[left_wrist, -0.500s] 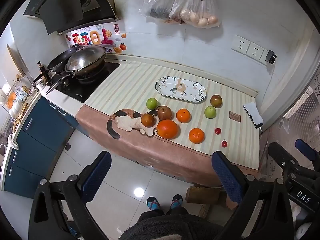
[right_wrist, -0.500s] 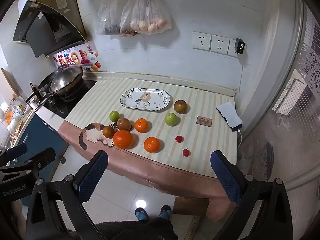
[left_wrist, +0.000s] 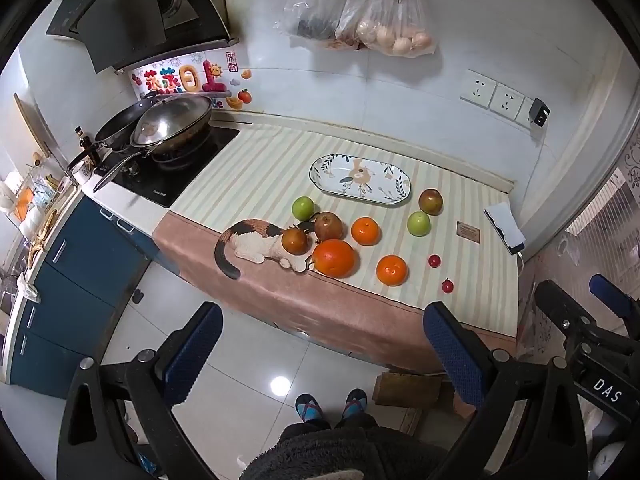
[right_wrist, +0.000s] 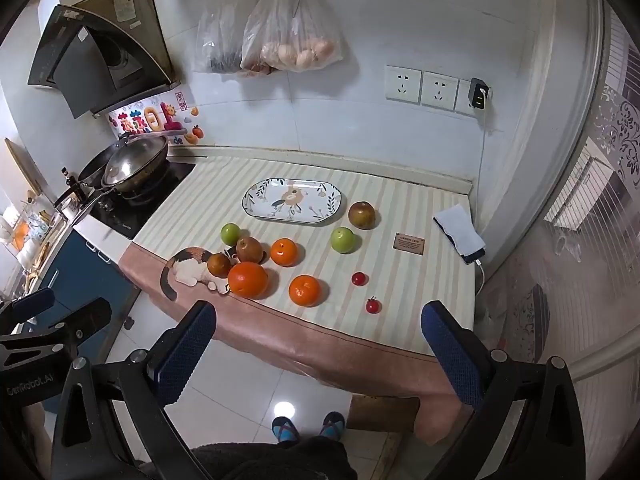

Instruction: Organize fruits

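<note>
Loose fruit lies on the striped counter cloth (right_wrist: 420, 320): a large orange (left_wrist: 333, 258) (right_wrist: 247, 279), two smaller oranges (left_wrist: 391, 269) (right_wrist: 283, 252), two green apples (left_wrist: 418, 223) (right_wrist: 230, 233), several brown fruits (left_wrist: 430, 201) (right_wrist: 361, 214) and two small red fruits (left_wrist: 434, 260) (right_wrist: 372, 305). An empty patterned oval plate (left_wrist: 360, 178) (right_wrist: 292, 201) sits behind them. My left gripper (left_wrist: 322, 354) and right gripper (right_wrist: 318, 352) are both open and empty, held over the floor in front of the counter, well short of the fruit.
A stove with a wok and pan (left_wrist: 168, 128) stands at the left. A phone on a charger (right_wrist: 460, 234) and a small brown card (right_wrist: 409, 243) lie at the right. Plastic bags (right_wrist: 292, 40) hang on the wall. Blue cabinets (left_wrist: 80, 264) are at the left.
Both grippers have moved slightly closer to the counter; the fruit looks a little larger. Nothing on the counter has moved.
</note>
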Motion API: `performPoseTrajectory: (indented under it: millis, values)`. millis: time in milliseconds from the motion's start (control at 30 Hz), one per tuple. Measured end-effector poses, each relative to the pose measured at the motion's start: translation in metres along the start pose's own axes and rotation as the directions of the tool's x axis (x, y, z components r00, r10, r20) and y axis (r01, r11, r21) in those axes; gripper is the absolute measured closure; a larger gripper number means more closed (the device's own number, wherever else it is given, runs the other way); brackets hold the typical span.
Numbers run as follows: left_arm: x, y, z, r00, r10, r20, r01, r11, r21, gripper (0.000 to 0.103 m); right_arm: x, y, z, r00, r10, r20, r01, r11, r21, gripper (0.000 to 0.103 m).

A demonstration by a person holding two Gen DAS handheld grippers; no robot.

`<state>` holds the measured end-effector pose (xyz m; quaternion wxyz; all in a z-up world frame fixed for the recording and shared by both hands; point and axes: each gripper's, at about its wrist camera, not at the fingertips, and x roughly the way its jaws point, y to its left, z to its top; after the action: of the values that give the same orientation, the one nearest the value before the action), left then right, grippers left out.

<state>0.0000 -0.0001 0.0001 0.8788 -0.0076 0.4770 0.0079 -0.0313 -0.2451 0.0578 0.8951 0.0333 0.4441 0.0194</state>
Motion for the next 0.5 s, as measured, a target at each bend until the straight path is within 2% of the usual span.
performPoseTrajectory:
  millis: [500]
  values:
    - [-0.0061,-0.0042,0.0038,1.000,0.000,0.006,0.000,1.000,0.000,0.000,-0.0012,-0.0019,0.0005,1.000,0.004,0.007,-0.004,1.000,-0.001,0.000]
